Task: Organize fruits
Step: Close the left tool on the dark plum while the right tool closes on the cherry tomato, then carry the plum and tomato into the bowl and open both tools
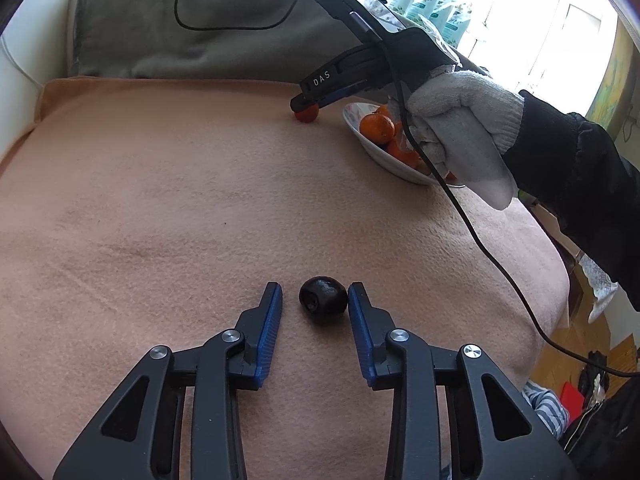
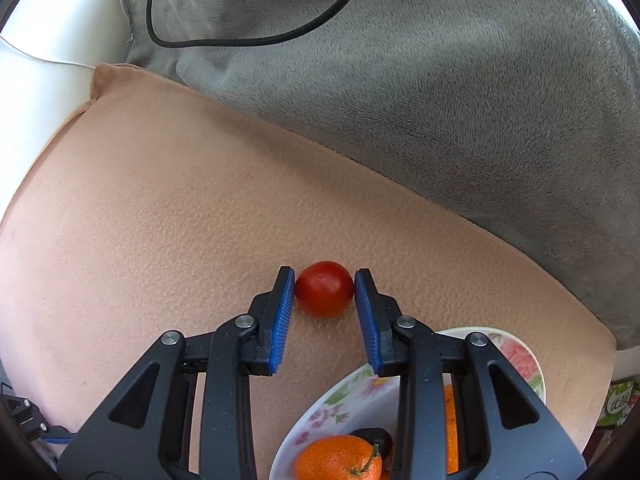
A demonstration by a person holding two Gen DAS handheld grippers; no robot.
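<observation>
Right hand-held gripper [image 2: 325, 282] hides part of the bowl [image 2: 520, 354].

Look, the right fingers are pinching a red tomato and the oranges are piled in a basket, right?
Not a basket. The oranges sit in a flowered plate, as the right wrist view shows. The right fingers do pinch the red tomato.

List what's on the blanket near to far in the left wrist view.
left gripper → dark fruit between its fingers → bowl of oranges → red fruit in the right gripper → grey cushion
</observation>
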